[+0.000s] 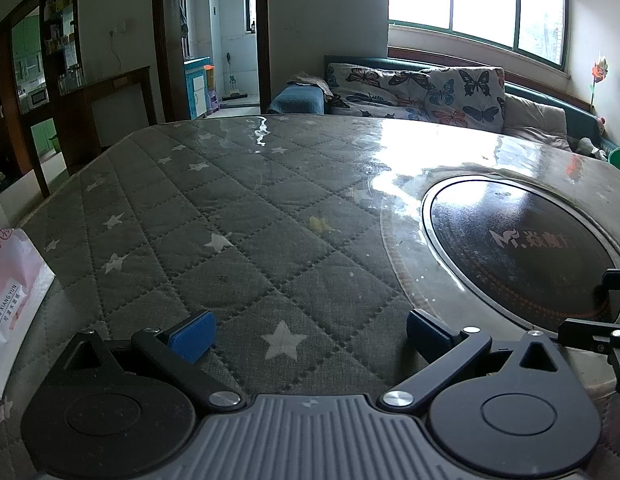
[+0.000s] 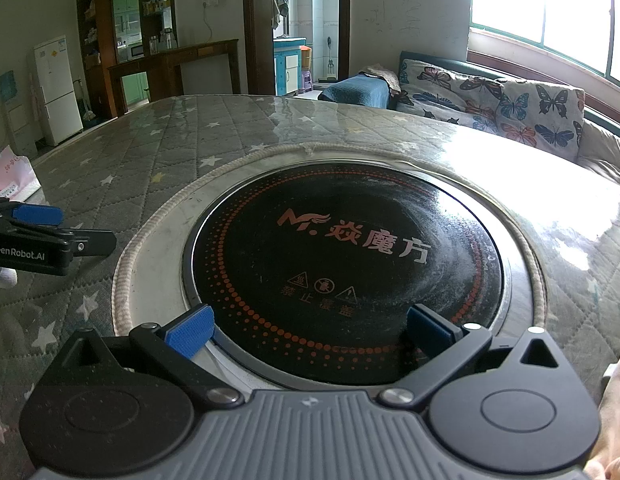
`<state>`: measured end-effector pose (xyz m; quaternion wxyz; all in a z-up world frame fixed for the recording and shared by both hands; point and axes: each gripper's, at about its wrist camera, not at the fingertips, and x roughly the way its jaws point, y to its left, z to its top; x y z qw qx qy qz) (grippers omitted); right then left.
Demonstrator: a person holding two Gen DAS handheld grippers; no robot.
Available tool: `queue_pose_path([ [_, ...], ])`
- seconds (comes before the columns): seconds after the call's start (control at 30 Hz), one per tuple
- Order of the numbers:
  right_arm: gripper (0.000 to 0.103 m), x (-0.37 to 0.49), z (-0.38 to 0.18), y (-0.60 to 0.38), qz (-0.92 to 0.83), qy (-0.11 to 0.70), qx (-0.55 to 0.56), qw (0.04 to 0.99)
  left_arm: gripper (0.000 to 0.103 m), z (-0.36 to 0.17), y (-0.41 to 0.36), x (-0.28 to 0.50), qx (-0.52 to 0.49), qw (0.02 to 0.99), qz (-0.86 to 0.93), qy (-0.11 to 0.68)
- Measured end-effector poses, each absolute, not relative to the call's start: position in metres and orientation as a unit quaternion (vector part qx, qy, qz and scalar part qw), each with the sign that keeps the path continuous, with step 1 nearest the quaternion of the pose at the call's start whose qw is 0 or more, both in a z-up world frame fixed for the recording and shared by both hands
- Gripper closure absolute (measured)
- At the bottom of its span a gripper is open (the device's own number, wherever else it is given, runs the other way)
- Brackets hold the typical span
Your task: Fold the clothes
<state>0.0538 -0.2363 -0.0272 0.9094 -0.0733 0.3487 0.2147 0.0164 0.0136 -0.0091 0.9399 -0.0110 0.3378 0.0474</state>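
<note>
Two spread grippers, star-quilted table (image 1: 237, 208), round hotplate (image 2: 350, 256), butterfly sofa (image 1: 422, 92)

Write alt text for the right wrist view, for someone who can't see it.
The open right gripper hovers over a round black cooktop set into a table covered by a grey star-quilted cloth. The left gripper shows at the left edge; no clothes are visible on the table.

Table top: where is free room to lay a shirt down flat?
The widest bare patch is the quilted star cover, between the pink bag at the left edge and the round black cooktop. The far strip beyond the cooktop, toward the butterfly sofa, is also bare. Both grippers, left gripper and right gripper, are open and empty.
</note>
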Motion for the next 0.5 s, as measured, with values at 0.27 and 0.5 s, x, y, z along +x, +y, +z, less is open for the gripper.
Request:
queue_pose_path([
  [0.27,0.000,0.054,-0.027,-0.236,0.215,0.349,-0.073,0.909,0.000,0.000,0.010,0.006,-0.012,0.932,0.087,0.351],
  [0.5,0.000,0.054,-0.027,-0.236,0.215,0.349,-0.073,0.909,0.000,0.026,-0.009,-0.013,0.019,0.933,0.116,0.341],
])
